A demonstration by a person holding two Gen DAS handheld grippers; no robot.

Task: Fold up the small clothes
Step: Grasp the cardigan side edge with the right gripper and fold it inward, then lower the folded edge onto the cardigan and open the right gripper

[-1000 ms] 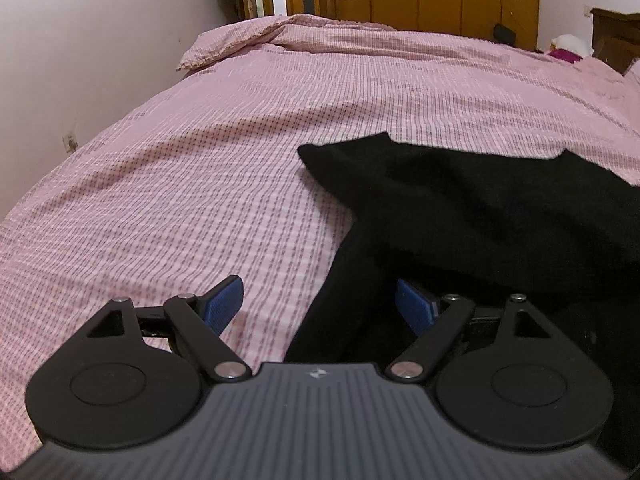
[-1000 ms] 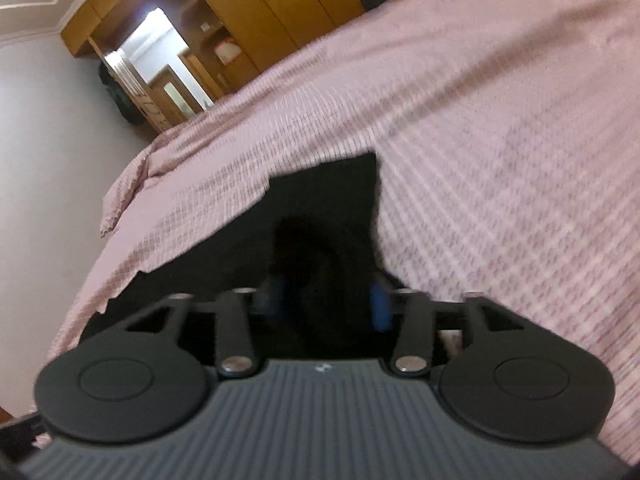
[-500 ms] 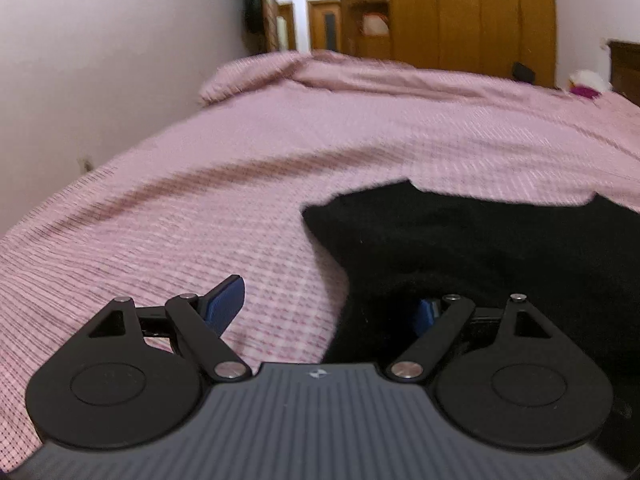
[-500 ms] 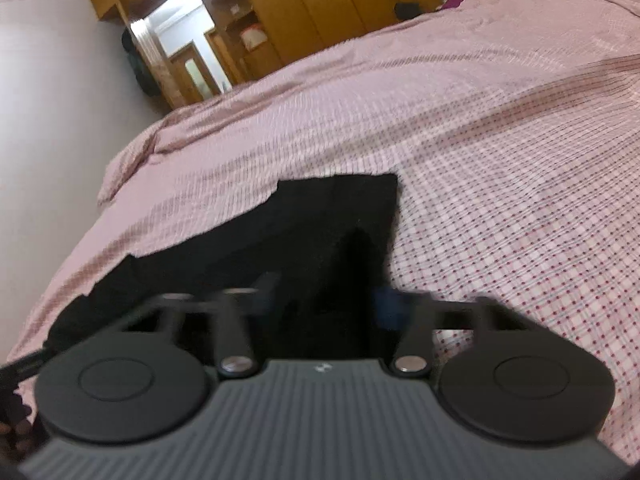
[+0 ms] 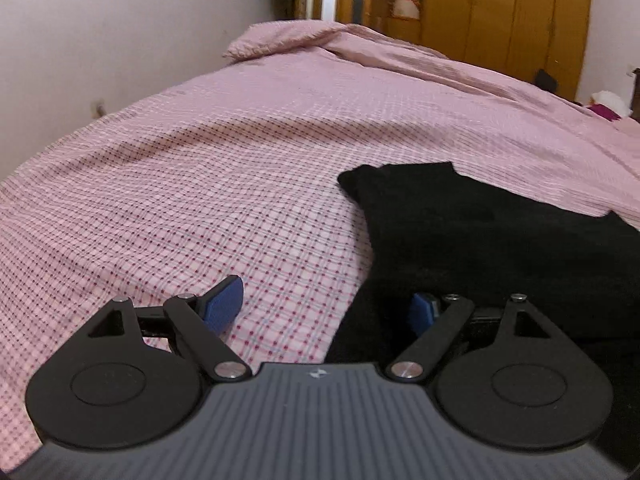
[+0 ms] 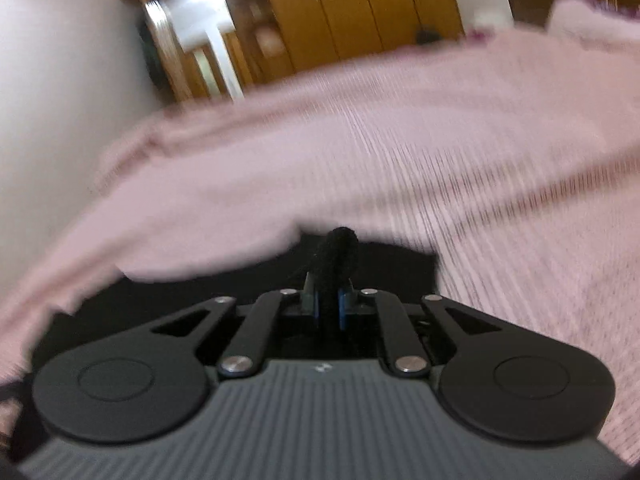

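Observation:
A small black garment [image 5: 480,240] lies on the pink checked bedspread [image 5: 240,184], at the right of the left wrist view. My left gripper [image 5: 324,308] is open and low over the bed; its left pad is over bare bedspread and its right pad is over the garment's near left edge. My right gripper [image 6: 329,300] is shut on a pinched fold of the black garment [image 6: 336,252], which stands up between the blue pads. The right wrist view is blurred by motion.
A white wall [image 5: 100,32] runs along the bed's left side. Wooden wardrobes [image 5: 500,12] and an open doorway stand beyond the far end. A rumpled fold of bedspread [image 5: 320,36] lies at the far end.
My right gripper has closed on a fold of the garment and is swinging with it. My left gripper stayed open and tilted lower, with more of the far room in view.

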